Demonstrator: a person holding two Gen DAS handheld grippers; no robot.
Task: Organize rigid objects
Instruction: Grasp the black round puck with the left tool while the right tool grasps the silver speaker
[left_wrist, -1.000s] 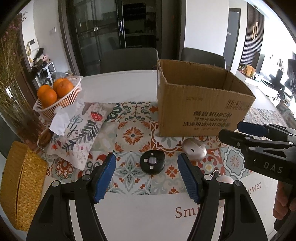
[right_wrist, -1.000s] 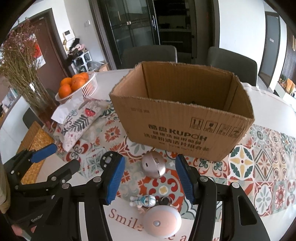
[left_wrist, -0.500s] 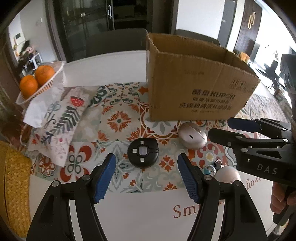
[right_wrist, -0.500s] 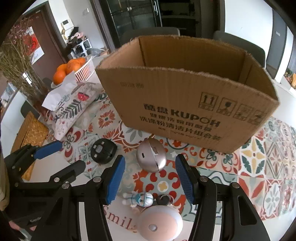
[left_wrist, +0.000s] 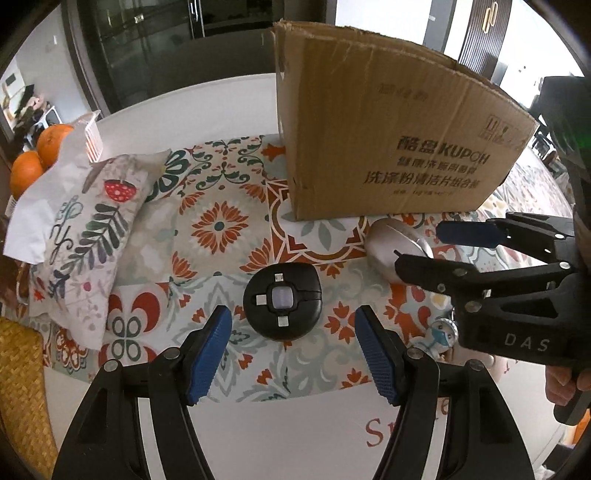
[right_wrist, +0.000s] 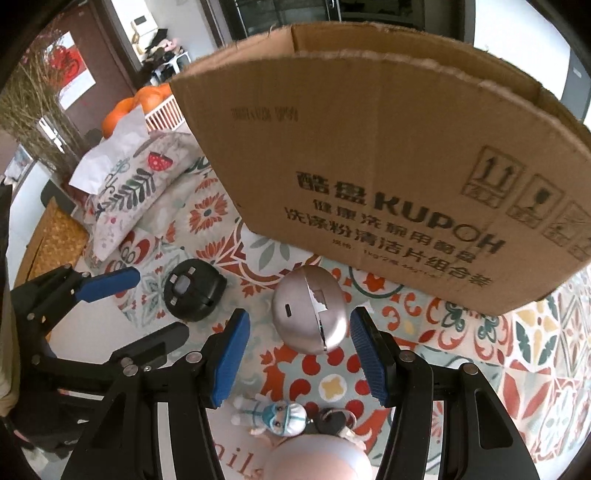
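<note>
A round black gadget (left_wrist: 282, 301) with a pale centre lies on the patterned cloth, just beyond my left gripper (left_wrist: 293, 347), whose blue pads stand apart with nothing between them. A silver egg-shaped case (right_wrist: 312, 314) lies in front of the cardboard box (right_wrist: 388, 158); my right gripper (right_wrist: 299, 360) hovers over its near end, open, pads clear of it. The black gadget (right_wrist: 194, 293) and left gripper's fingers (right_wrist: 107, 284) show at left in the right wrist view. The right gripper (left_wrist: 436, 247) reaches in from the right in the left wrist view, covering part of the silver case (left_wrist: 391, 243).
A small masked figurine keychain (right_wrist: 277, 419) and a pink round object (right_wrist: 317, 458) lie near the table edge. A floral tissue pouch (left_wrist: 85, 236), a basket of oranges (left_wrist: 44, 155) and a woven yellow mat (left_wrist: 18, 387) sit at left. The white table (left_wrist: 295, 435) shows red lettering.
Both grippers have sunk toward the table and tilted down; the black gadget and silver case now loom larger and closer to the pads. Jaw widths look the same.
</note>
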